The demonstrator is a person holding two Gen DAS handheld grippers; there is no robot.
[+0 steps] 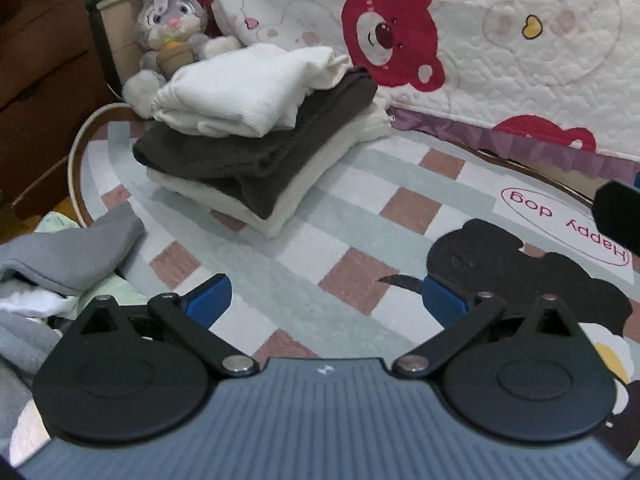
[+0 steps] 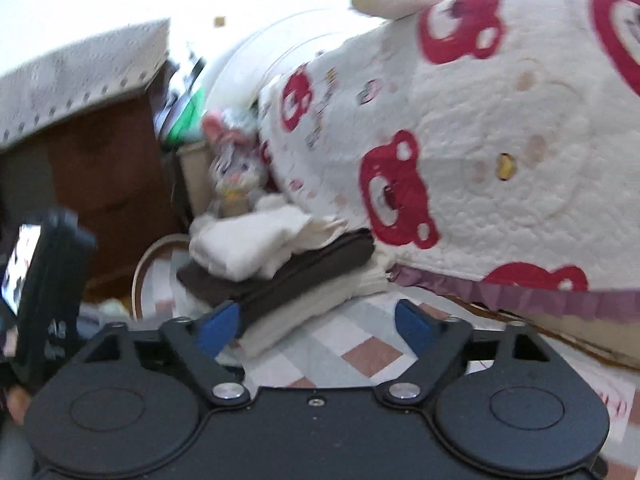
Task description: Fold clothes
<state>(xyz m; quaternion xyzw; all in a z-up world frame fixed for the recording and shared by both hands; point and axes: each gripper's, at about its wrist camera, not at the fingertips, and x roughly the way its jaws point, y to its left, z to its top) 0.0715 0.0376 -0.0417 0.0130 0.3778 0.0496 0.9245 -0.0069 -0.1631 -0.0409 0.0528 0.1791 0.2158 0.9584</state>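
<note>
Your left hand-held gripper [image 1: 325, 298] stands with its jaws spread wide and nothing between the blue pads, only the checked rug [image 1: 360, 200] beneath them. Your right hand-held gripper [image 2: 318, 326] is likewise wide apart and empty. The stack of folded clothes [image 1: 256, 132] sits on the far left part of the rug, touching the quilt [image 1: 520, 48] with red bears that hangs down behind it: a cream piece on top, a dark brown one under it, another cream one at the bottom. A plush rabbit [image 1: 168, 28] leans just behind the stack on the left. At the near left edge a grey garment [image 1: 72, 252] lies crumpled, unfolded, well apart from the stack. In the right wrist view the stack [image 2: 280, 264] lies just beyond the left blue pad.
</note>
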